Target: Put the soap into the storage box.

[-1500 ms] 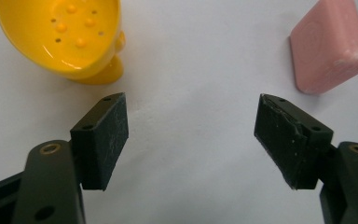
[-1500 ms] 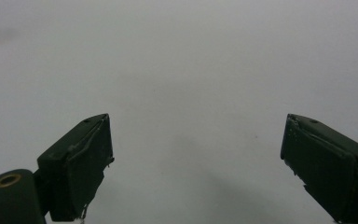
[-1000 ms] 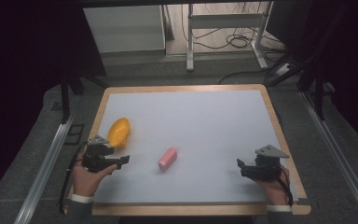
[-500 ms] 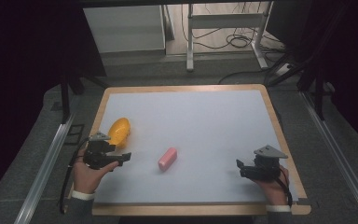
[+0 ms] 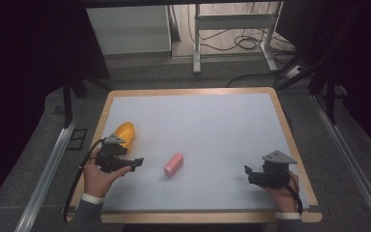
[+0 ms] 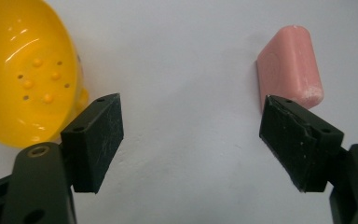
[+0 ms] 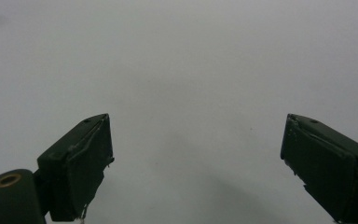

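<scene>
A pink soap-like bar (image 5: 174, 164) lies on the white table top (image 5: 212, 125), left of centre. A yellow dish with small holes (image 5: 124, 132) sits near the left edge. My left gripper (image 5: 136, 162) hovers between them, open, its jaws pointing toward the bar. In the left gripper view the pink bar (image 6: 290, 66) lies just beyond the right jaw and the yellow dish (image 6: 23, 70) is behind the left jaw; the left gripper (image 6: 191, 135) holds nothing. My right gripper (image 5: 248, 174) rests at the front right, open and holding nothing (image 7: 196, 158), over bare white surface.
The table has a wooden rim (image 5: 290, 130). Metal rails (image 5: 43, 179) run along both sides on the grey floor. A white cabinet (image 5: 128, 29) and a metal stand with cables (image 5: 232, 43) are behind the table.
My left gripper has shifted slightly right toward the pink bar. The right gripper has stayed in place.
</scene>
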A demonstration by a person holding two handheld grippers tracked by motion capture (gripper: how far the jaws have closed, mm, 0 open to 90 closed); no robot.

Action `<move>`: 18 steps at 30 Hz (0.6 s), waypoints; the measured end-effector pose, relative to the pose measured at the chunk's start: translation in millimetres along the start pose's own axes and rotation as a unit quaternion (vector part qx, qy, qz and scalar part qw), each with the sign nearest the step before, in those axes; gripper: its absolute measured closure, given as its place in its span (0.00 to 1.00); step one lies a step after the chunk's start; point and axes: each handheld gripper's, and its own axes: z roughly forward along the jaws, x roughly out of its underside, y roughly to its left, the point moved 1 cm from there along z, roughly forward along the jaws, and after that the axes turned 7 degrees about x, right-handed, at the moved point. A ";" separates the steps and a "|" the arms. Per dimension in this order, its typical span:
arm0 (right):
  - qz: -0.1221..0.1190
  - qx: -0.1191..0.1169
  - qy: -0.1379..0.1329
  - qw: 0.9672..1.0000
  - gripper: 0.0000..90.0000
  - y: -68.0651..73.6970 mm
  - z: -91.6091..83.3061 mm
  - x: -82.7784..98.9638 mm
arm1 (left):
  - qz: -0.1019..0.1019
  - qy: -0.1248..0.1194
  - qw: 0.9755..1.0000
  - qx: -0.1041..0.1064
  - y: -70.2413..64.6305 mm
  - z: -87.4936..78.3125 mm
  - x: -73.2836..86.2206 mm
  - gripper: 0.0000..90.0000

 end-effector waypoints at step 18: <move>0.001 0.002 0.001 1.000 0.10 -0.4 0.9 0.4 | 0.023 0.012 1.000 0.014 -12.8 9.1 -14.5 0.24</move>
